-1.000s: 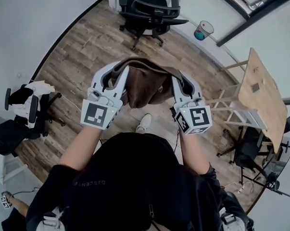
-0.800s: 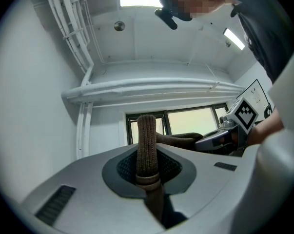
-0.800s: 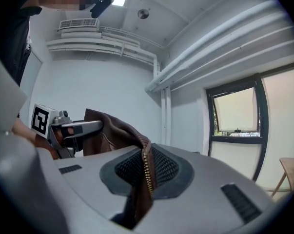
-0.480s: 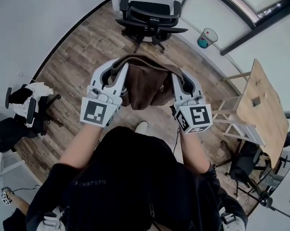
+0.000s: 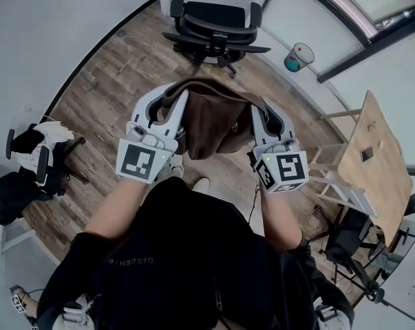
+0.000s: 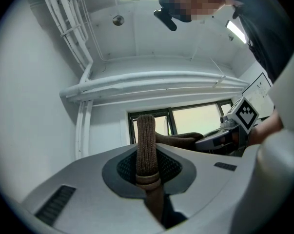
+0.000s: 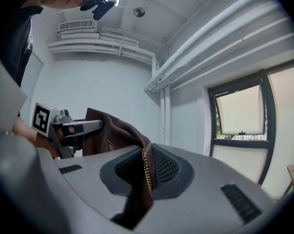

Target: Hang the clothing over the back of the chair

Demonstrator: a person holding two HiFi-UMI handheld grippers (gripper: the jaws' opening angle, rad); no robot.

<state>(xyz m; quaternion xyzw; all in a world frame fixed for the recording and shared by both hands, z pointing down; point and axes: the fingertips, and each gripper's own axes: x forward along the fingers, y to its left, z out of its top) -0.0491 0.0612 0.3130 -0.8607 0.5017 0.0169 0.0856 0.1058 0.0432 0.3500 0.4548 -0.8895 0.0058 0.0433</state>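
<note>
Brown jacket (image 5: 210, 122) is up in the air at the centre of the head view, stretched between both grippers and well apart from the target chair.

Left gripper (image 5: 171, 100): jaws clenched on the jacket's ribbed knit band (image 6: 147, 140), which stands up between the pads in the left gripper view. Right gripper (image 5: 261, 112): jaws clamped on the zipper edge (image 7: 147, 172), with the brass teeth running down through the gap. The cloth sags in a fold between the two grips, clear of the wood floor (image 5: 111, 81).

Black office chair (image 5: 217, 23) sits at 12 o'clock, and nothing hangs on its back as far as I can see. Another chair (image 5: 38, 153) at 9 o'clock has white stuff on it. A wooden desk (image 5: 382, 163) is at 3 o'clock.

Progress, as I judge it:
- Pickup is done and both grips look firm, so this is the carry stage.
- Left to do: close the gap to the 12 o'clock chair, raise the jacket above the top edge of the back, lay it over so it hangs on both sides, then let go with both jaws.
- The hanging itself has not started.
</note>
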